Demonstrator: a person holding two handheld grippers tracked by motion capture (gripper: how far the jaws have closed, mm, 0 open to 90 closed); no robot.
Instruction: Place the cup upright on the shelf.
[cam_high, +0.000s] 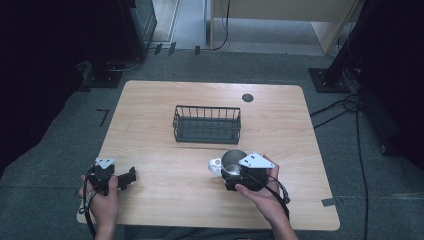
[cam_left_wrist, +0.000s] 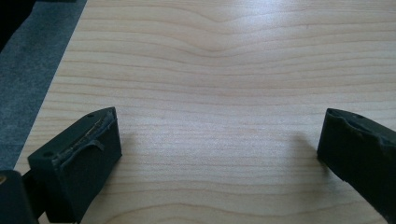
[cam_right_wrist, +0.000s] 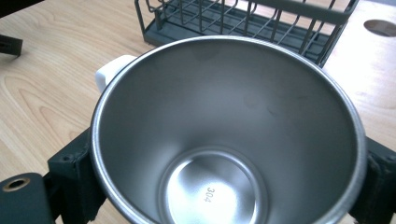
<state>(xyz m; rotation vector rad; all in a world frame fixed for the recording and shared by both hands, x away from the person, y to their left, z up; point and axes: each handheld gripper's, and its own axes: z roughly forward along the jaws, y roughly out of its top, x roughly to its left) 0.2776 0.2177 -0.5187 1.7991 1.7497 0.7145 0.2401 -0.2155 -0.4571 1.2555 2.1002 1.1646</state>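
Observation:
A steel mug (cam_high: 232, 161) with a white handle (cam_high: 215, 165) stands upright on the wooden table (cam_high: 165, 100), front of centre. My right gripper (cam_high: 235, 176) is shut on the mug. In the right gripper view the mug's open mouth (cam_right_wrist: 224, 140) sits between the two jaws, handle (cam_right_wrist: 111, 70) to the upper left. My left gripper (cam_high: 131, 176) rests near the table's front left corner, open, with bare wood between its jaws (cam_left_wrist: 219, 149). A dark wire basket (cam_high: 207, 124) stands empty at mid-table, just beyond the mug, and its near wall (cam_right_wrist: 243, 18) shows behind the mug's rim.
A round dark cable hole (cam_high: 247, 97) lies near the table's far edge, right of the basket. Grey carpet (cam_high: 50, 165) surrounds the table, with cables (cam_high: 345, 107) on the floor at the right. The left table edge (cam_left_wrist: 60, 70) runs close to my left gripper.

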